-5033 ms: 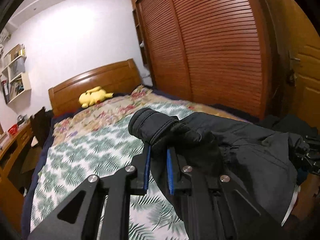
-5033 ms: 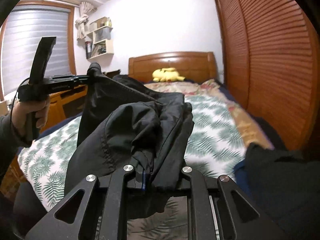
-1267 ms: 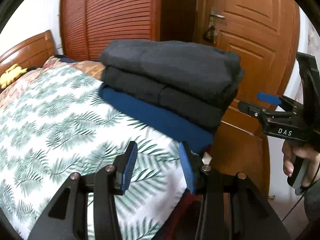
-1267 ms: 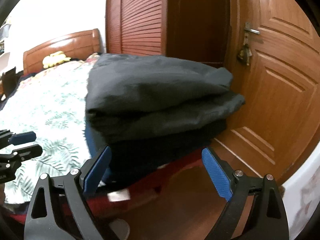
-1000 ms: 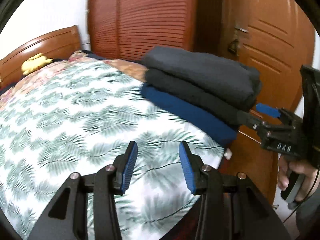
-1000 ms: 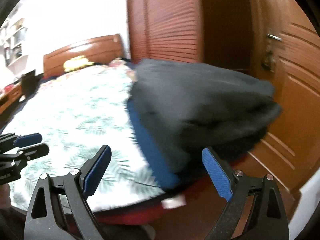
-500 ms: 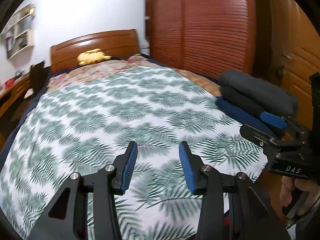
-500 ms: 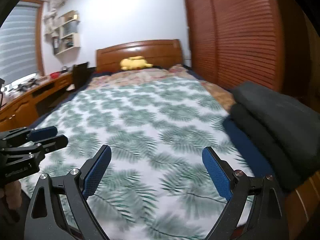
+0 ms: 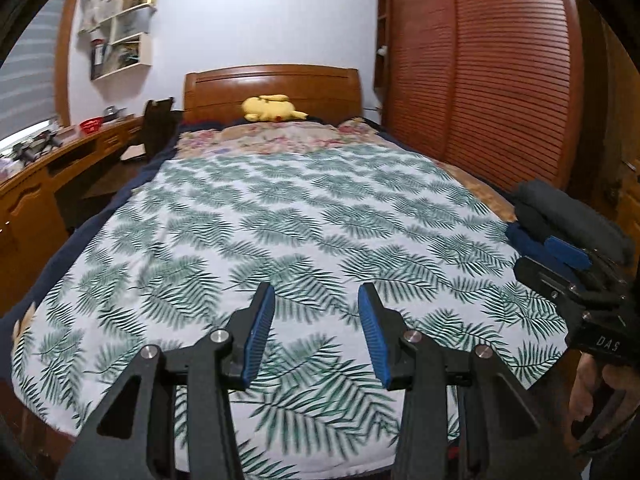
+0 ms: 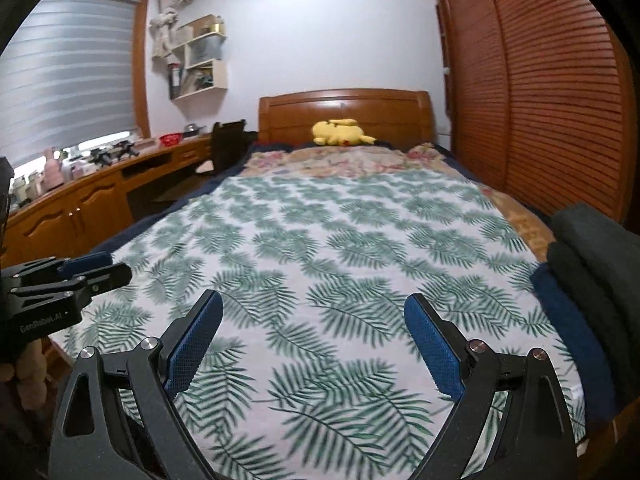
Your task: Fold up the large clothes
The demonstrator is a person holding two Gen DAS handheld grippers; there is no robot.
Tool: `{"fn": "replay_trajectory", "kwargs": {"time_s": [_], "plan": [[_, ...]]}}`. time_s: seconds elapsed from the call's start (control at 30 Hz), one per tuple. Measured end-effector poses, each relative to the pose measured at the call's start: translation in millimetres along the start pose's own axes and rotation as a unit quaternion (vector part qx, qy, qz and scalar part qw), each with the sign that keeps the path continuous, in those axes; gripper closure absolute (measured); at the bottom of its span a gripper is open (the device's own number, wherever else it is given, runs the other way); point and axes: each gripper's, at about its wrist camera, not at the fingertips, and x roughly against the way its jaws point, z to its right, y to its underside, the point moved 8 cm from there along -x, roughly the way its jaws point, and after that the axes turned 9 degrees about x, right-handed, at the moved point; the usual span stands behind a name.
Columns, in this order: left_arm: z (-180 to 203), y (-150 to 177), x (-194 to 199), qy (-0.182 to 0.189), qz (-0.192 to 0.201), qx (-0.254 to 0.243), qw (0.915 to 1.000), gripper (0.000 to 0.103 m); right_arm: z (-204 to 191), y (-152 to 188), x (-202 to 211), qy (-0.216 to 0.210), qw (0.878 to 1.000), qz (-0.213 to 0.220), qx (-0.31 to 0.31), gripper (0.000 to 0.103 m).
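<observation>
From my feeds both tools hover over the foot of the bed (image 9: 304, 208), and neither holds anything: the left gripper (image 9: 316, 312) has its blue pads moderately apart, while the right gripper (image 10: 314, 322) is spread much wider. The stack of folded clothes (image 10: 588, 264), two dark grey pieces on a navy one, sits on the bed's right edge near the foot, beside the slatted wardrobe (image 9: 500, 64). A yellow plush toy (image 10: 340, 133) lies at the bed's headboard (image 10: 344, 110).

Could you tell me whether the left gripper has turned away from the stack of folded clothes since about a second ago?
Yes. The left gripper has swung left: the stack of folded clothes slid from centre to the right edge, and the headboard is now straight ahead.
</observation>
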Motion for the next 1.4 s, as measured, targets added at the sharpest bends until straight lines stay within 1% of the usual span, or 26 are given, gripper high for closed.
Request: {"fn": "replay_trajectory", "kwargs": {"time_s": [0.17,0.33,0.53,0.63,0.9,1.4], "plan": [[-16.4,-8.3,20.1,-0.018,0.017,0.008,0.9997,0.061,-14.5,-15.1,3.8,-0.01,1.0,0.018,0.002,0.009],[-31.2,-17.3,43.6,-0.033,0.044,0.012,0.9984,0.061,-22.7,-27.9,15.2,-0.014,0.999,0.036,0.003,0.009],[-37.6,-23.1,62.8,-0.045,0.067,0.008,0.9967,0.061,-27.0,-38.2,29.0,-0.01,0.998,0.056,0.006,0.009],[-40.5,-22.9,67.2,-0.04,0.068,0.013,0.9968,0.061,-26.9,-40.2,30.9,-0.005,0.998,0.06,0.007,0.009],[-41.1,-22.8,67.2,-0.043,0.068,0.016,0.9966,0.061,-24.2,-36.5,28.6,-0.002,0.998,0.056,0.004,0.009],[-40.2,-19.5,65.7,-0.043,0.066,0.017,0.9967,0.06,-25.2,-34.9,29.0,-0.006,0.998,0.055,0.003,0.009]]}}
